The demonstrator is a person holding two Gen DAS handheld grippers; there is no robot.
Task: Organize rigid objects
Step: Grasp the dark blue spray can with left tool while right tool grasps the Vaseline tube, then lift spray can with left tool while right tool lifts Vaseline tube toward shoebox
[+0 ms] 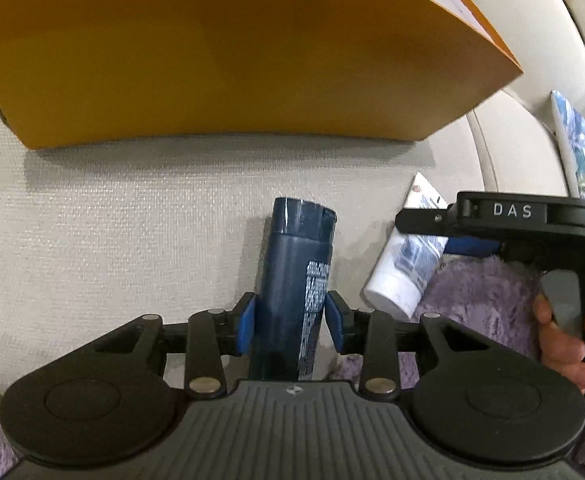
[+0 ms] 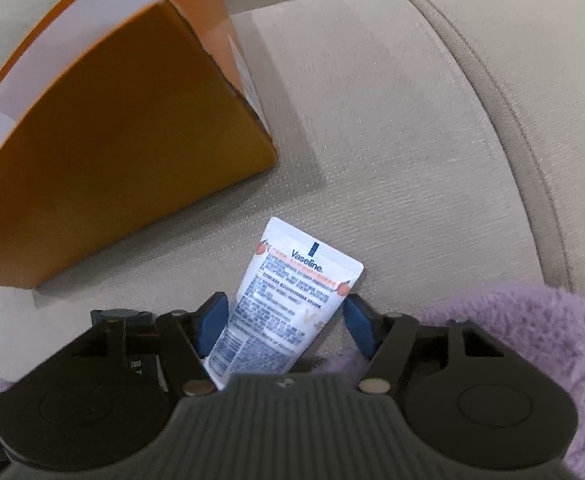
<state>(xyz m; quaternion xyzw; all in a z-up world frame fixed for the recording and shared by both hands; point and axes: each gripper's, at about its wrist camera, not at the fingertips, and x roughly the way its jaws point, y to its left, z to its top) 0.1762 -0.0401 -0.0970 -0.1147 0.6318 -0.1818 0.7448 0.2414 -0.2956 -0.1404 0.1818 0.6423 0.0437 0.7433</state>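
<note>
A dark blue bottle lies between the blue pads of my left gripper, which is shut on it. A white Vaseline tube lies between the pads of my right gripper; the left pad touches it, the right pad stands a little off, so the grip is unclear. The tube and right gripper also show in the left wrist view, right of the bottle. An orange box with a white inside stands just beyond both objects, and it also shows in the right wrist view.
Everything rests on a beige sofa seat. A purple fluffy blanket lies at the near right, also in the left wrist view. A patterned cushion stands at the far right.
</note>
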